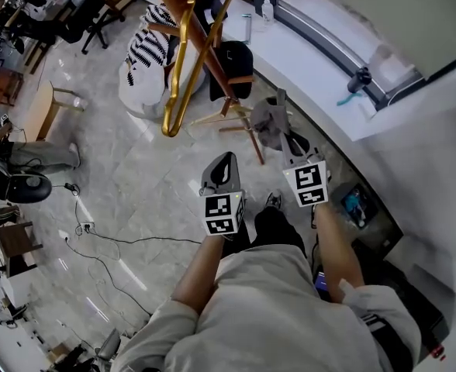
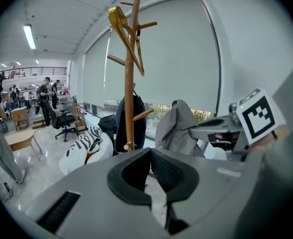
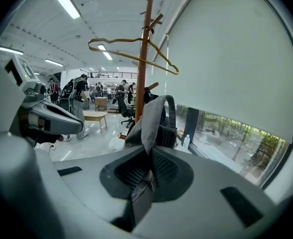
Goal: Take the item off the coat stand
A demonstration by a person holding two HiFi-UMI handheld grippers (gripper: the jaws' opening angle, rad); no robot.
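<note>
**Item:** grey cloth item (image 3: 154,118) w/ dark strap. Hangs upright, long axis vertical, just beside coat stand (image 3: 143,59) on window side. Can't tell if it is still hooked on a peg.
**R gripper** (image 3: 145,171): pinching the item's lower fold; rest of the cloth rises straight ahead of the jaws.
**L gripper** (image 2: 149,173): pressed together, nothing in it, further from the item.
**Also:** gold hanger (image 3: 131,46) high on the stand.
**Next (est.):** R draws item away from pole.
</note>
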